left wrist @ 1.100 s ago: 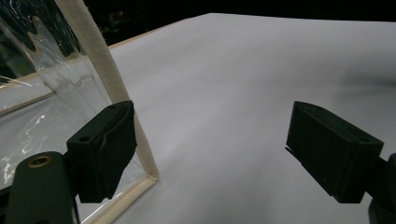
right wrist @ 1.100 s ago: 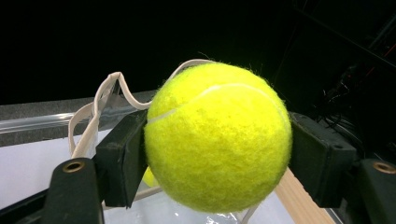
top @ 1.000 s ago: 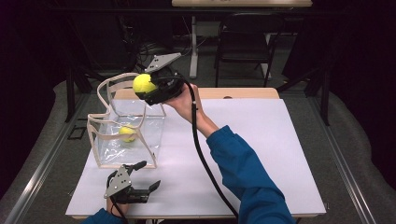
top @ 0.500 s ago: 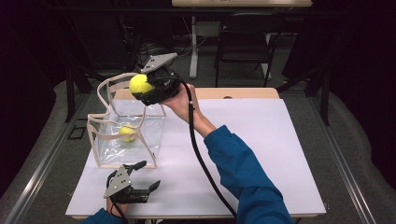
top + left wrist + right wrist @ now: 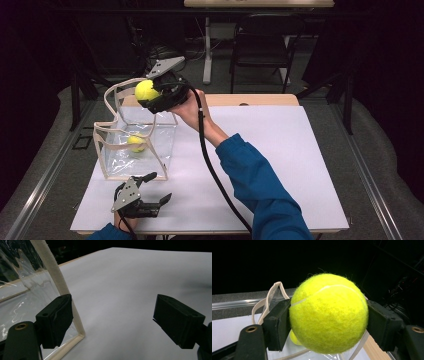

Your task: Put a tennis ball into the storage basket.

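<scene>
While the right gripper [image 5: 150, 95] clenches a tennis ball [image 5: 146, 90] above the clear bag [image 5: 120, 155], the left gripper [image 5: 150, 192] waits released.

Ball sits at roughly 11 o'clock on the worktop [image 5: 280, 165], over the bag's far rim; jaws pinch it across the middle in the right gripper view [image 5: 329, 312]. Judged light, springy, felt-covered, so grippy rather than slick; a hold across its widest part suits it. Second ball [image 5: 135, 142] already lies inside the bag. Bag looks thin, floppy, with cloth-edged seams [image 5: 58, 287] and looped handles. Left gripper rests at 7 o'clock, jaws wide apart, just beside the bag's near corner.
</scene>
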`<state>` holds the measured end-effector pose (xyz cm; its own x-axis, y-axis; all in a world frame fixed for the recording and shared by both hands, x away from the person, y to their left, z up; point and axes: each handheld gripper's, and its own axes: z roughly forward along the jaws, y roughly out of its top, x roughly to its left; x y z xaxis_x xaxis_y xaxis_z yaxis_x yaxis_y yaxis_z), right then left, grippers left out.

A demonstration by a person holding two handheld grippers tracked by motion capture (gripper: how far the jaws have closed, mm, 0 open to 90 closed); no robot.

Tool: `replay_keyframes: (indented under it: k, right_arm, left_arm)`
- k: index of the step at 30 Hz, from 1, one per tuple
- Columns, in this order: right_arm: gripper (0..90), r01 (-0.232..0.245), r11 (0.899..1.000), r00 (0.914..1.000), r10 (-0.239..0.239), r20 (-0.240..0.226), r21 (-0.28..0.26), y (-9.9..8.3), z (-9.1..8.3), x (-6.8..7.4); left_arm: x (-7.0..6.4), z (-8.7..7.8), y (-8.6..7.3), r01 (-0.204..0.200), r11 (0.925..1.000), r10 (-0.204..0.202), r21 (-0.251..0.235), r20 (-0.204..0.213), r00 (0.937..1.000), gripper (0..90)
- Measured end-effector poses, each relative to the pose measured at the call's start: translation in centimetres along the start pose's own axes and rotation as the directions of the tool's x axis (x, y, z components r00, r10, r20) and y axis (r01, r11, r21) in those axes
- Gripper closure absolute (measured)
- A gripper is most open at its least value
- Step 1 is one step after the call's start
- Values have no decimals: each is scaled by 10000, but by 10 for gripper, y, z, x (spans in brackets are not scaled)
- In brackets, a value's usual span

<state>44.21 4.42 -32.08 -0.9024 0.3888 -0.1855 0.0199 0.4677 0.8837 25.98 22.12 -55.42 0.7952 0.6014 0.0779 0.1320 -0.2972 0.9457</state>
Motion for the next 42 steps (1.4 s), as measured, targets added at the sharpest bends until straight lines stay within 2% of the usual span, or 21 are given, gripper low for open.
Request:
replay_keyframes:
  k: [25, 42]
  right_arm:
    - [263, 36, 9997, 9996, -29, -276, 245, 3, 23, 8]
    - [262, -84, 9967, 9990, 119, -434, 812, 0, 37, 11]
  left_arm:
    - [0, 0, 0, 5, 10000, -5, -50, 10, 10000, 158]
    - [0, -1, 0, 8, 10000, -9, -60, -37, 10000, 158]
